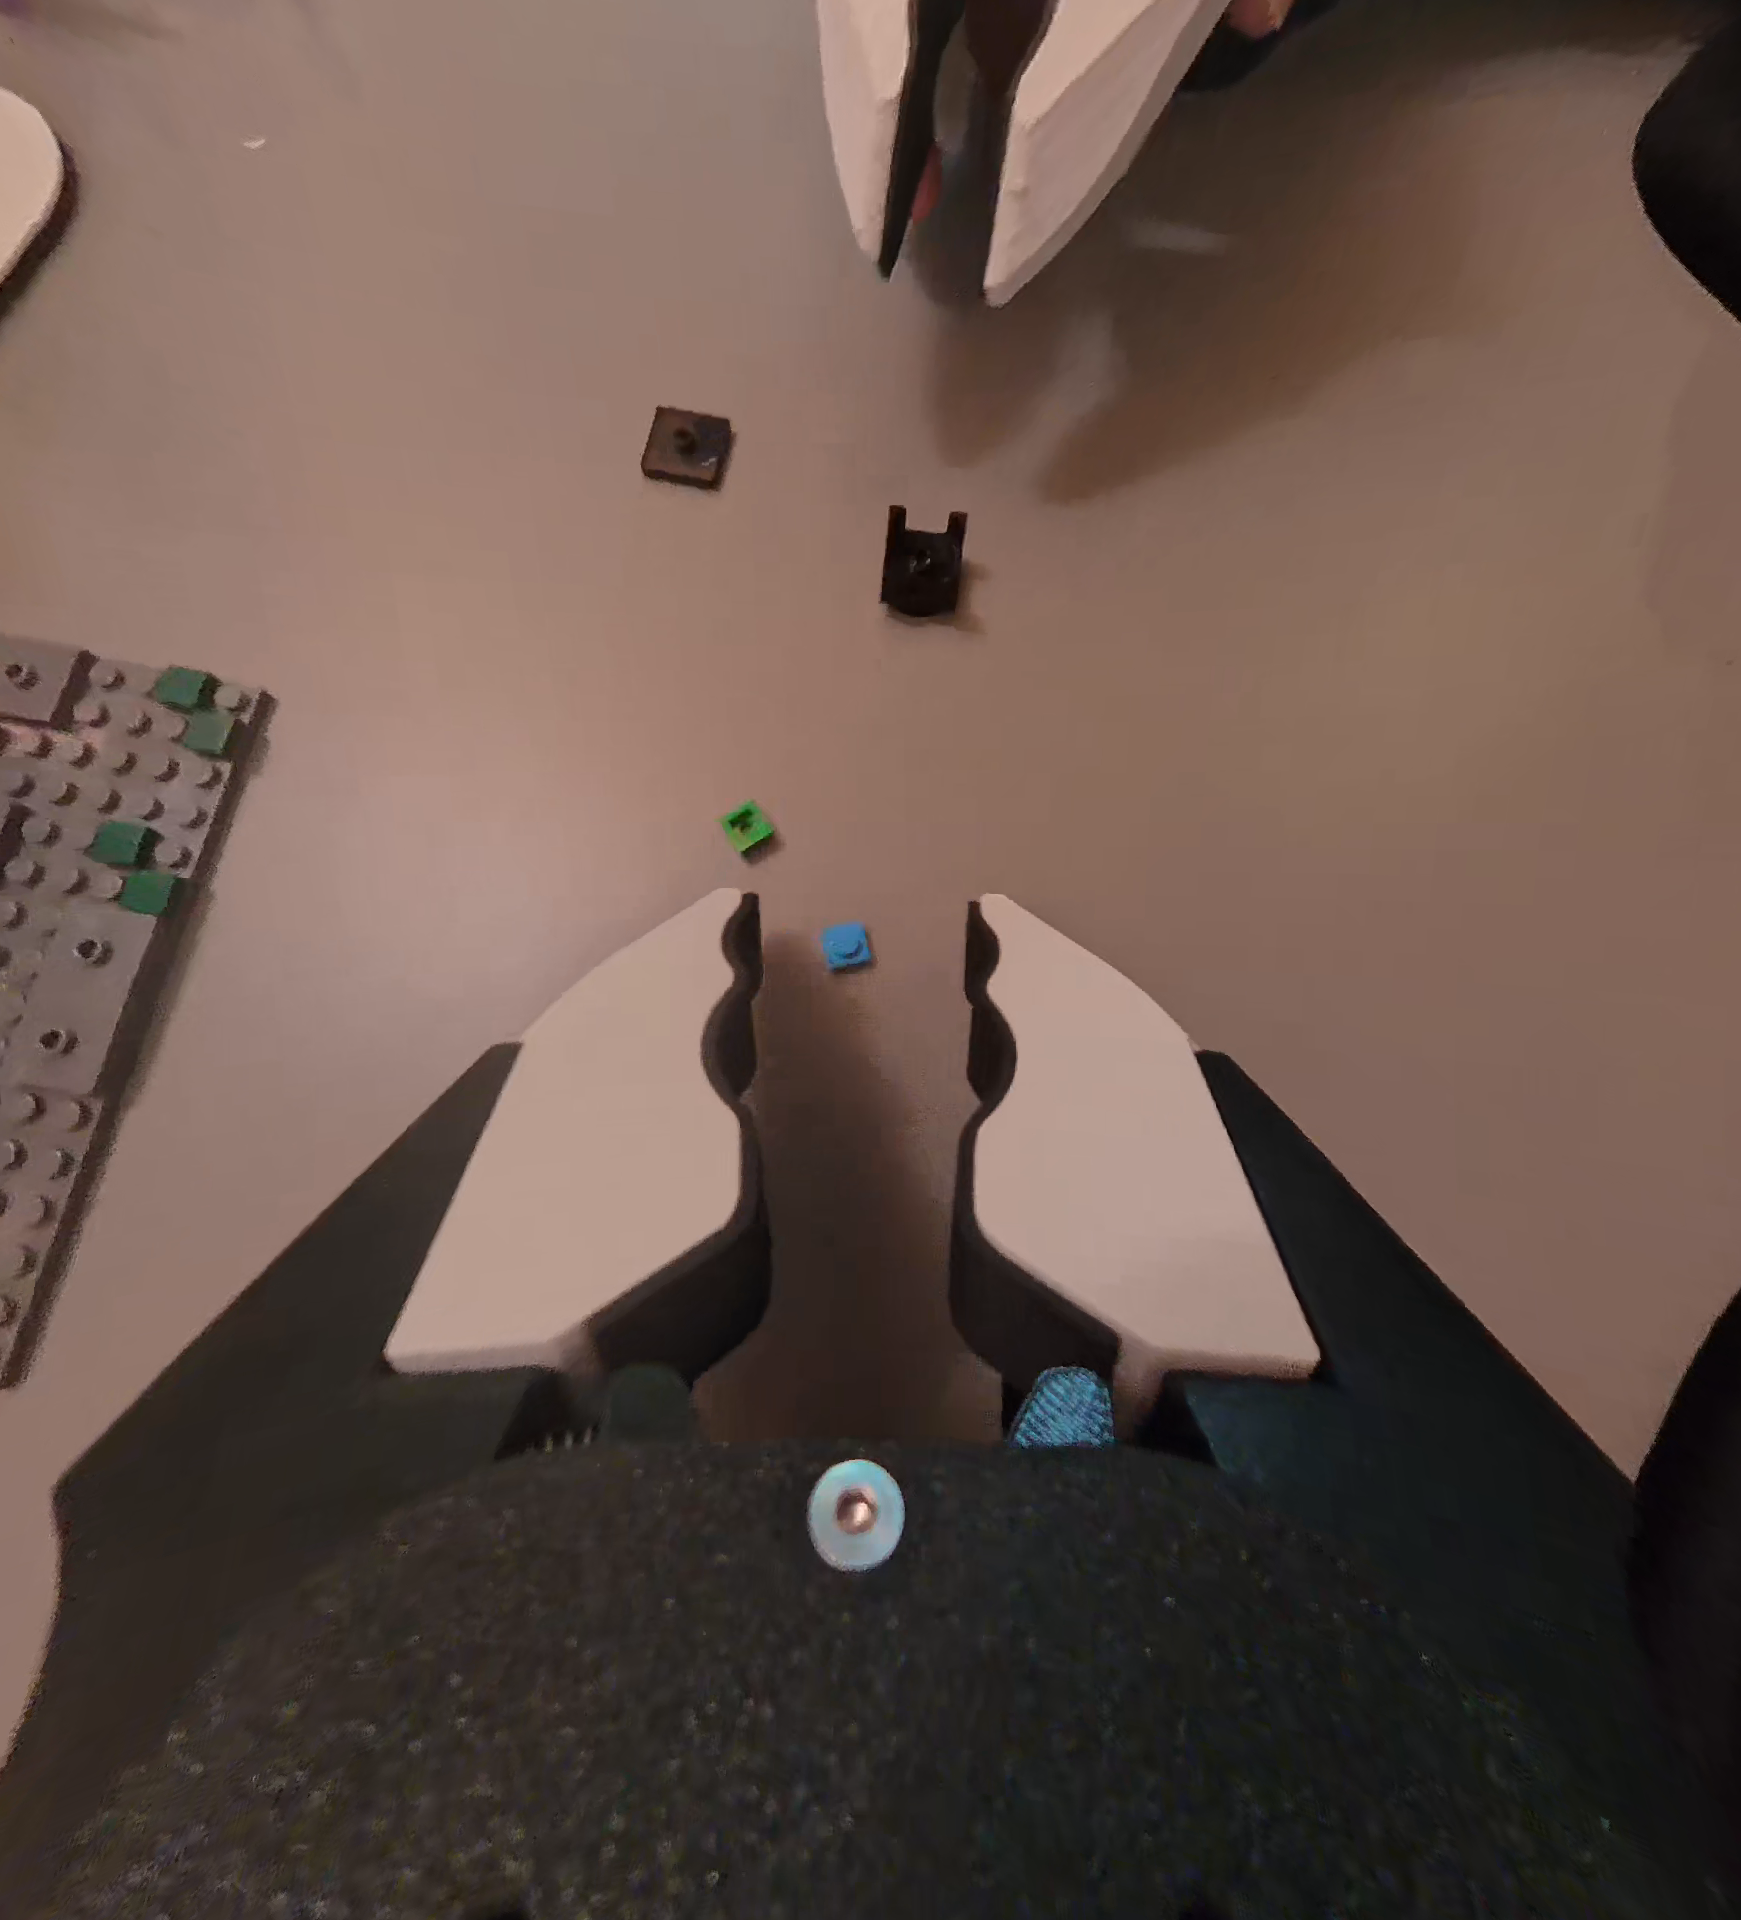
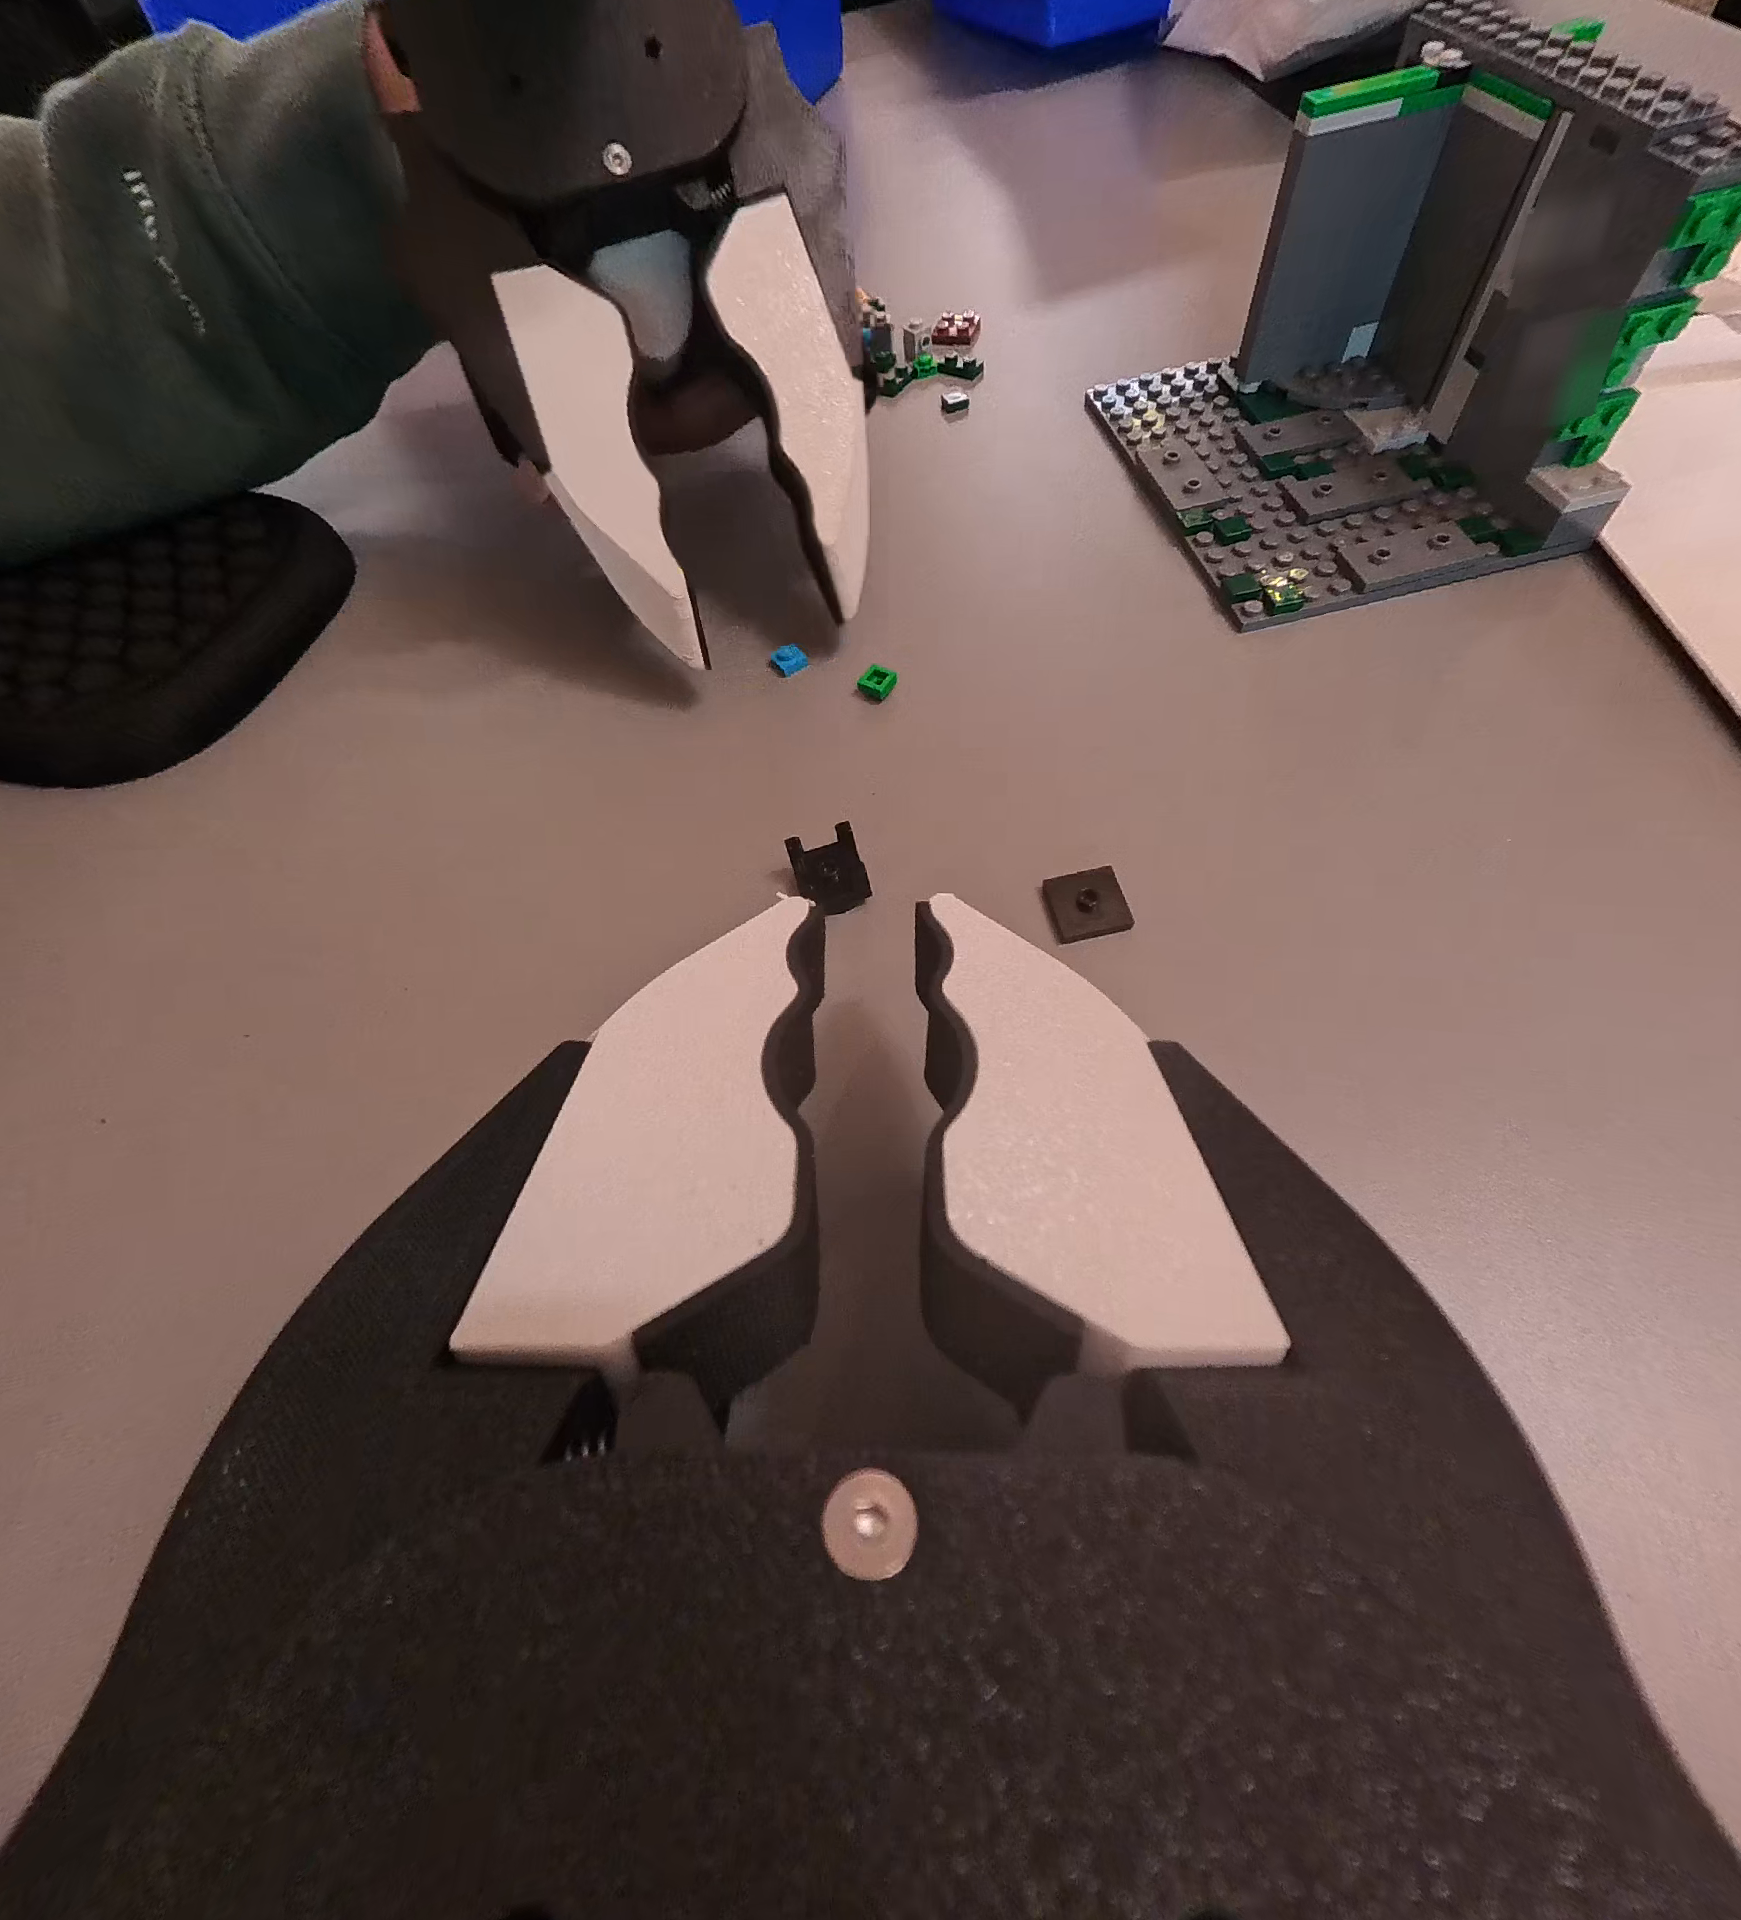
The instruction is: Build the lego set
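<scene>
My left gripper (image 1: 861,899) is open over the grey table, and a small blue one-stud plate (image 1: 847,947) lies between its fingertips. A small green piece (image 1: 750,829) lies just ahead. A black clip piece (image 1: 923,561) and a dark square plate (image 1: 687,447) lie farther off. My right gripper (image 2: 866,902) is open and empty, its tips just short of the black clip piece (image 2: 827,876), with the dark square plate (image 2: 1086,902) to the right. The left gripper (image 2: 772,634) stands over the blue plate (image 2: 789,660) in the right wrist view. The right gripper (image 1: 939,281) shows at the top of the left wrist view.
The partly built grey and green lego model (image 2: 1417,343) stands at the back right on its studded baseplate (image 1: 24,987). A pile of loose pieces (image 2: 923,353) lies behind the left gripper. A white sheet (image 2: 1739,582) lies at the right; a black pad (image 2: 107,644) lies at the left under a sleeve (image 2: 118,270). There is about 11 cm between the tips of the two grippers. The black clip piece (image 2: 827,876) is about 4 cm from my right fingertips. It turns up in the left wrist view (image 1: 929,549) as well.
</scene>
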A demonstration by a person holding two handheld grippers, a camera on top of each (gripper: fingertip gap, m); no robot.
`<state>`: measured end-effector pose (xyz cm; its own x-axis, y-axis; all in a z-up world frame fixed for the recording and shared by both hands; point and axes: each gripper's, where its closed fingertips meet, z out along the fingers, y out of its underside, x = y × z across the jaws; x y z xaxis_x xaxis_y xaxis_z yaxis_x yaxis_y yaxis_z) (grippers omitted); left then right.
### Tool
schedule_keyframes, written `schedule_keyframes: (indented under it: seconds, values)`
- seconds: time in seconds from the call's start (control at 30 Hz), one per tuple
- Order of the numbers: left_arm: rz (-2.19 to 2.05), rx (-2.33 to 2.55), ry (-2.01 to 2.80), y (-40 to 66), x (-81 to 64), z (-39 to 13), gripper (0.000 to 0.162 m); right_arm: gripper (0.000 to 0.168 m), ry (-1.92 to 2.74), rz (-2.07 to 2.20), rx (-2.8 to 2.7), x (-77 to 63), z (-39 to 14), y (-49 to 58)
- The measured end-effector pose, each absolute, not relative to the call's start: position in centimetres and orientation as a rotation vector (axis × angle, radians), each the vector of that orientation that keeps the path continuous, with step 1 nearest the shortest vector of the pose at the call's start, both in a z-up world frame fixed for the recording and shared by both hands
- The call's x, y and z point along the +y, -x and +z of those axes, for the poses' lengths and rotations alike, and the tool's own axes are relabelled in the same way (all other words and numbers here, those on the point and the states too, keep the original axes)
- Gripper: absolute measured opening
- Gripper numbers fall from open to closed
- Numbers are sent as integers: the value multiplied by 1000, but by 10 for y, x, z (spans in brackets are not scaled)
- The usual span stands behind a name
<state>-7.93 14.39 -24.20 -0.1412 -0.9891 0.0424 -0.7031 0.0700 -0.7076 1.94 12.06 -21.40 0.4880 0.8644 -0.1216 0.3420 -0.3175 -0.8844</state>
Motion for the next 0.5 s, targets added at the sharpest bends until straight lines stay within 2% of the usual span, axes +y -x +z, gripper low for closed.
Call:
schedule_keyframes:
  seconds: [0.37, 0.5]
  values:
    - [-804, 1927, 1735, 85, 144, -250, 36, 16, 1884, 787, -1000, 120, -214, -19]
    - [-777, 1941, 1739, 83, 147, -250, 25, 16, 1883, 789, -999, 120, -214, -19]
